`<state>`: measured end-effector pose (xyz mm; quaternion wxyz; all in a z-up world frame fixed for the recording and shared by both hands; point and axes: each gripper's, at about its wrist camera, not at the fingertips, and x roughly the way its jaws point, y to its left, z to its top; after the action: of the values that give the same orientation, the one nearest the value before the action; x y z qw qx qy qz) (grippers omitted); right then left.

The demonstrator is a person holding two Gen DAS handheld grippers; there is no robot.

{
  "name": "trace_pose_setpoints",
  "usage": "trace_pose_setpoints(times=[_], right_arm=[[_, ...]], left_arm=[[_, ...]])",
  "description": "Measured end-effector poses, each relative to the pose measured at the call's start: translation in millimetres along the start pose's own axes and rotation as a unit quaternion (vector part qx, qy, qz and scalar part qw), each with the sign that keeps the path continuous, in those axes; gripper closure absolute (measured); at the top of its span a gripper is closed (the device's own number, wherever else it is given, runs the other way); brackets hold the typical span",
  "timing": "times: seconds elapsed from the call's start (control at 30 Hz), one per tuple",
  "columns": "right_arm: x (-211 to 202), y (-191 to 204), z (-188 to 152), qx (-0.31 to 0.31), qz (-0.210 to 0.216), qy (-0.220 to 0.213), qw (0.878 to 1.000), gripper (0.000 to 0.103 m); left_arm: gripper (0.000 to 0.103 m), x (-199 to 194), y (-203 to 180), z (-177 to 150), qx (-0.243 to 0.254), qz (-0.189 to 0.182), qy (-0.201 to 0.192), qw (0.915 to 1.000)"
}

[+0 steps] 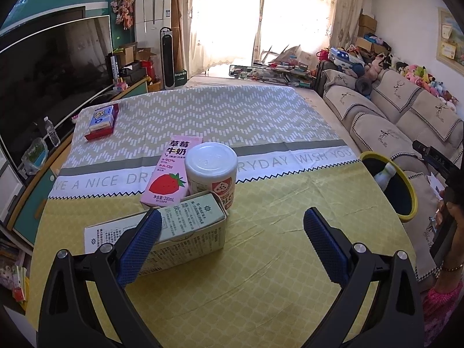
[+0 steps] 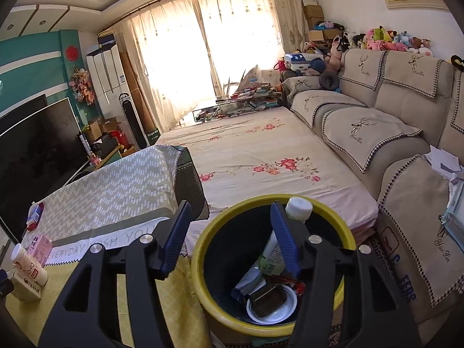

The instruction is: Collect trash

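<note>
- Trash left on the table point(image 1: 261, 261): a green-and-white carton point(image 1: 185, 232) lying on its side, a pink strawberry milk carton point(image 1: 171, 171) lying flat behind it, and a white-lidded cup point(image 1: 211, 171) standing upright, touching both.
- Far corner of the same cloth holds a small blue-and-red box point(image 1: 101, 121), well apart from the cluster.
- Left gripper point(image 1: 232, 237) hovers low over the yellow part of the cloth, jaws spread wide and holding nothing.
- Key relation: the green-and-white carton sits to the left of the gap between the jaws; the left blue pad point(image 1: 142, 240) overlaps its near face in the picture, so only the carton's right end falls near the opening.
- Its long axis runs roughly left-to-right across the view, slightly angled away, so the jaws would straddle its length, not its narrow width; I judge a shift left and a turn of the wrist are needed before closing.
- Right gripper point(image 2: 229, 237) hangs above the yellow-rimmed bin point(image 2: 203, 249), jaws apart and empty.
- Bin already contains a white-capped tube point(image 2: 290, 220), a foil wrapper, a white plate and a dark block.
- Left hand is clearly nearer the table trash; the bin stands just off the table's right edge.
</note>
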<state>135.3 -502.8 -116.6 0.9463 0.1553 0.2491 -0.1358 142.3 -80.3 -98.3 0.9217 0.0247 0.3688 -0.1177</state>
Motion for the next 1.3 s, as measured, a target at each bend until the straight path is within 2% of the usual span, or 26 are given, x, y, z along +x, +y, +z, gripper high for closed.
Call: trace_pose_setpoints(times=[0.3,0.37,0.43,0.53,0.67,0.8,0.9,1.0,1.17,1.23,1.3], right_arm=[[7,33,-17,-0.014,0.028,0.031,0.999,0.046],[9,40,-19,-0.018,0.033,0.035,0.999,0.046],[10,44,-18,-0.021,0.036,0.038,0.998,0.046],[10,51,-19,-0.025,0.040,0.039,0.998,0.046],[11,51,-17,-0.027,0.040,0.043,0.998,0.046],[11,48,-17,-0.024,0.037,0.046,0.998,0.046],[13,46,-17,-0.022,0.038,0.049,0.998,0.046],[13,48,-17,-0.023,0.040,0.049,0.998,0.046],[13,50,-18,-0.026,0.044,0.051,0.997,0.046],[13,50,-18,-0.026,0.044,0.052,0.997,0.046],[13,50,-18,-0.026,0.045,0.051,0.997,0.046]], left_arm=[[0.006,-3,25,-6,-0.013,0.034,-0.005,0.9993],[0.006,-4,28,-7,-0.014,0.031,-0.010,0.9994],[0.006,-7,30,-7,-0.014,0.014,-0.016,0.9997],[0.006,-9,30,-1,0.015,0.006,-0.026,0.9995],[0.006,-2,33,7,0.081,-0.008,-0.014,0.9966],[0.006,6,37,6,0.157,-0.015,0.003,0.9875],[0.006,9,44,4,0.187,-0.021,0.017,0.9821],[0.006,15,53,0,0.205,-0.019,0.026,0.9782],[0.008,24,63,-8,0.208,-0.028,0.046,0.9766],[0.020,24,62,-11,0.210,-0.035,0.051,0.9758],[0.023,22,60,-13,0.208,-0.034,0.052,0.9761]])
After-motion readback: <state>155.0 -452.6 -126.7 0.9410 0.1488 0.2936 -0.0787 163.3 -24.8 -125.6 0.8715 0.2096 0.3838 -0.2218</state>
